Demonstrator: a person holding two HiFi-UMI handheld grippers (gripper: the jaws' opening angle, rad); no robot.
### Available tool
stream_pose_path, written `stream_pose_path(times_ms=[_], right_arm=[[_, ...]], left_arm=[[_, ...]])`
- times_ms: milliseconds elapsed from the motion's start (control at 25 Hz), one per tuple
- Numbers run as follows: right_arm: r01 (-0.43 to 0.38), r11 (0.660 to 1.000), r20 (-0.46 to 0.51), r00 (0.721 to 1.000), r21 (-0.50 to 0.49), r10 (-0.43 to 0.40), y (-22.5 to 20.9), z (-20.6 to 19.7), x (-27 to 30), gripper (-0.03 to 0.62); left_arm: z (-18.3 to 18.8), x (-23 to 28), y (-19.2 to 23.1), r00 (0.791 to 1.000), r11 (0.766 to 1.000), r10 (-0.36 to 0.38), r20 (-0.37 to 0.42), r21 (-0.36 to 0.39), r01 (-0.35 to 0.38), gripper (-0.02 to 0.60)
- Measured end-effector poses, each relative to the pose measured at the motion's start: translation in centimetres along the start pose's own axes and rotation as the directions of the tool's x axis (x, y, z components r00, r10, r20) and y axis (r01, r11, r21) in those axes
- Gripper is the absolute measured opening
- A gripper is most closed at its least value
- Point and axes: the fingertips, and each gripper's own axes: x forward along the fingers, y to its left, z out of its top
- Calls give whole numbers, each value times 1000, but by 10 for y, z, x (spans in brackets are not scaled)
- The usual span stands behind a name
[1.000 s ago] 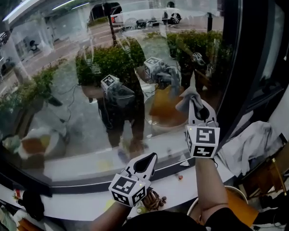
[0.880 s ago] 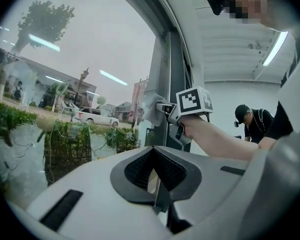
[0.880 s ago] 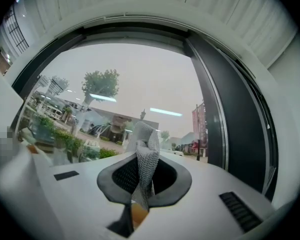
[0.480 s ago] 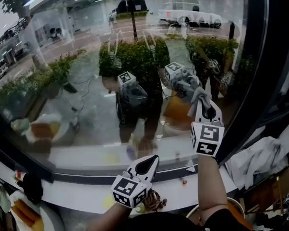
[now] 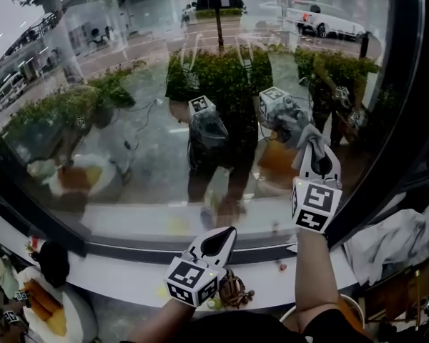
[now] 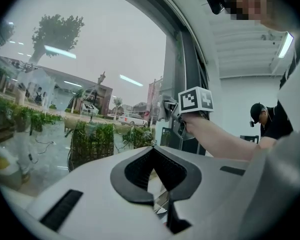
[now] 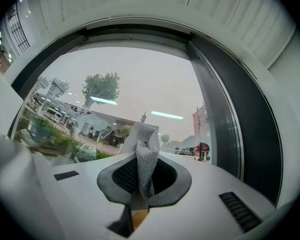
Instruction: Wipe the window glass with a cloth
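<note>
The big window glass (image 5: 129, 120) fills the head view, with reflections of me and both grippers in it. My right gripper (image 5: 319, 164) is raised near the glass's right side, shut on a grey mesh cloth (image 5: 311, 143) that sticks out past its tips toward the pane. In the right gripper view the cloth (image 7: 145, 159) stands pinched between the jaws of that gripper (image 7: 140, 194), the glass (image 7: 140, 84) behind it. My left gripper (image 5: 218, 240) hangs low over the white sill, jaws shut with nothing in them; its own view shows the gripper (image 6: 159, 184) holding nothing.
A white sill (image 5: 129, 263) runs under the glass, with small bits (image 5: 232, 291) on it. A dark window frame (image 5: 407, 120) borders the right. A white cloth heap (image 5: 393, 238) lies lower right, a plate of food (image 5: 50, 313) lower left. A person (image 6: 270, 124) stands behind.
The head view has swung left and up, showing more of the glass. My right gripper with the cloth has shifted a little across the pane. The left gripper has barely moved.
</note>
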Motion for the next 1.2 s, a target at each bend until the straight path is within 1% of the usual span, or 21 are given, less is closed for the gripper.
stream_pose_path(times_ms=[80,240,480,640,840,1040,1200], right_arm=[[-15,1000,1,1000,-7,15,18,3,-2,40],[-31,999,10,999,-16,31,61,14,-8,40],[-69,997,27,997,-21,70,133,42,-8,40],[-98,995,32,995,-27,99,181,58,-12,40],[-150,988,45,987,-31,152,247,77,-15,40],[-202,979,57,977,-31,204,310,89,-21,40],[-248,968,55,967,-36,250,364,96,-26,40]], left_arm=[[-3,-10,9,1000,1000,4,7,4,-4,8],[-7,-38,32,1000,999,5,20,33,-5,8],[-3,-89,78,998,999,49,34,15,-49,8],[-1,-122,102,997,998,65,49,10,-66,8],[-2,-163,132,992,995,103,67,9,-104,8],[-10,-201,165,985,988,152,77,-14,-151,8],[-14,-231,192,978,981,190,85,-54,-186,8]])
